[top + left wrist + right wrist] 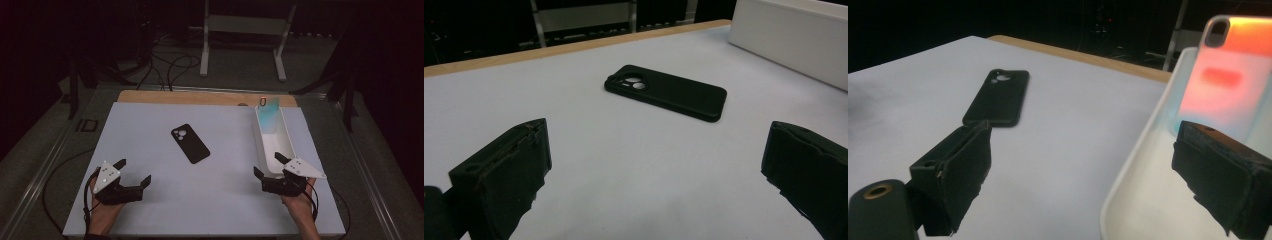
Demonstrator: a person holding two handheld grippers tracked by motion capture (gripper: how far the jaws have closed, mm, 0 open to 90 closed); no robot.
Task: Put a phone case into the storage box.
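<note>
A: Step in hand? Looks like the approach, nothing gripped yet. Left tongs (134, 171) spread wide and empty, on the near side of the black phone case (190, 143), pointed at it.

B: Right tongs (270, 165) also wide open, empty, straddling the near end wall of the white tray (287, 145), which sits right of the case.

A: Case lies flat, camera cutouts up, mid-desk (150, 125), apart from the tray. A second, translucent case (269, 116) leans in the tray's far end.

B: Next move, my guess: left tongs forward, low, jaws closing across the case's thin edges. Flat and slim, so it could slide.

A: Writing or brands? None readable.
</note>
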